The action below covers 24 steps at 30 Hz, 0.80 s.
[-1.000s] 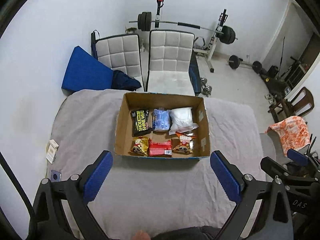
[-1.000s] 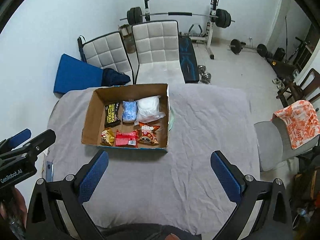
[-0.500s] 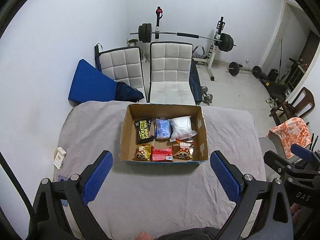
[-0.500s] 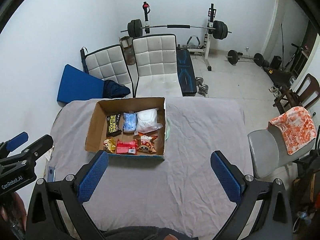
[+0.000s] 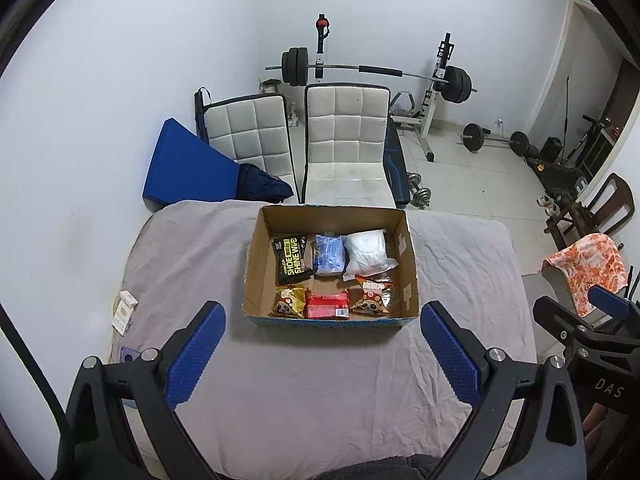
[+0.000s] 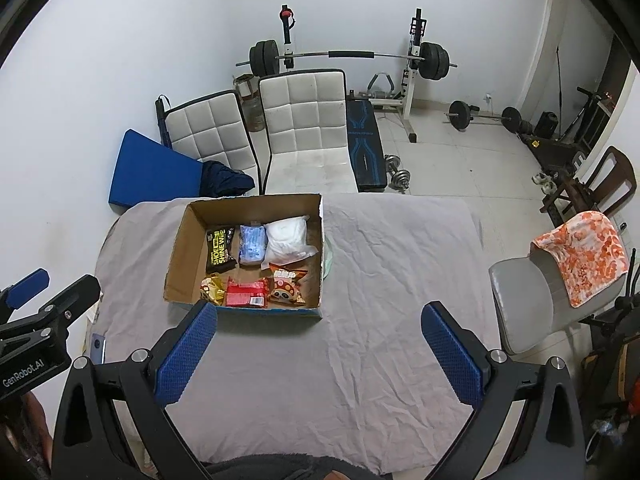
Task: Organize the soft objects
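1. brown cardboard box (image 5: 256, 276), open at the top, sits on the table under a wrinkled grey cloth (image 5: 320, 380), towards the far edge and a bit to the left side.
2. in the box's far row, left to right: a black shoe shine wipes packet with yellow lettering (image 5: 292, 259), a blue-and-white plastic pack (image 5: 329, 255), and a clear bag of white soft stuff (image 5: 367, 251). these three lie side by side, touching or nearly so.
3. in the near row: a yellow snack bag with a panda face (image 5: 289, 301), a red flat packet (image 5: 326, 304) and an orange snack bag with a panda face (image 5: 373, 292), packed close against the near wall.
4. left gripper (image 5: 322, 356), black with blue textured pads, hangs above the bare cloth on the near side of the box; its tongs are spread wide with nothing between them.
5. right gripper (image 6: 319, 354), same build, hangs over the cloth nearer the table's middle, to the right of the box; its tongs are spread wide too, holding nothing.
6. small white cards (image 5: 125, 312) lie at the table's left edge.
7. two white quilted chairs (image 5: 344, 140) stand behind the table, a barbell rack (image 5: 372, 74) by the wall, an orange floral towel (image 6: 580, 256) over a grey chair at right.
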Available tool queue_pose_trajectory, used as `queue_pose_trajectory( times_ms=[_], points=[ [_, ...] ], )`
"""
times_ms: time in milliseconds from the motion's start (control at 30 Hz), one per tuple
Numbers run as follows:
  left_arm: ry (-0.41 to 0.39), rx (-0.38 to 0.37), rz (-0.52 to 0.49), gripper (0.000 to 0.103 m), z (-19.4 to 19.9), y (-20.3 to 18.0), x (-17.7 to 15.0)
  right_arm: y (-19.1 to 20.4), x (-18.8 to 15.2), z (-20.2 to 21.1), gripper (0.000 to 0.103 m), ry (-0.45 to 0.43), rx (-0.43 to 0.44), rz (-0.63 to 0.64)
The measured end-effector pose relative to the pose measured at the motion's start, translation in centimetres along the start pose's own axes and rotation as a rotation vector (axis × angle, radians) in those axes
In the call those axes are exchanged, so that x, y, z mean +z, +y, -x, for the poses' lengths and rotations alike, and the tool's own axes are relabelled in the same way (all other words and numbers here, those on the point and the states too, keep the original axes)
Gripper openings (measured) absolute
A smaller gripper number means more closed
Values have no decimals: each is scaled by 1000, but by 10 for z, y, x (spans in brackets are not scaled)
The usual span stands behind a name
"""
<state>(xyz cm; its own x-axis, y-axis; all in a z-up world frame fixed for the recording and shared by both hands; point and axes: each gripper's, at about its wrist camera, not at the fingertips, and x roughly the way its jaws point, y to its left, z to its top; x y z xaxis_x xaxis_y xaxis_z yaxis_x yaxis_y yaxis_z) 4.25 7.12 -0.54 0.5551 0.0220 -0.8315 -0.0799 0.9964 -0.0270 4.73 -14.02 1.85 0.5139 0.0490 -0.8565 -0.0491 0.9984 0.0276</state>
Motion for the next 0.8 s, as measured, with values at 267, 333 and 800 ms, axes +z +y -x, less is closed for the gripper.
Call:
queue_pose_trajectory(
  times_ms=[267, 333, 800],
  points=[
    [-1, 5, -5, 100, 2, -3, -3, -3, -1, 2, 103, -5, -16, -7],
    [-3, 4, -4, 100, 2, -4, -3, -4, -2, 4, 103, -11, -25, -9],
    [-6, 1, 0, 100, 4, -5, -1, -7, 0, 6, 103, -22, -40, -18]
  ],
)
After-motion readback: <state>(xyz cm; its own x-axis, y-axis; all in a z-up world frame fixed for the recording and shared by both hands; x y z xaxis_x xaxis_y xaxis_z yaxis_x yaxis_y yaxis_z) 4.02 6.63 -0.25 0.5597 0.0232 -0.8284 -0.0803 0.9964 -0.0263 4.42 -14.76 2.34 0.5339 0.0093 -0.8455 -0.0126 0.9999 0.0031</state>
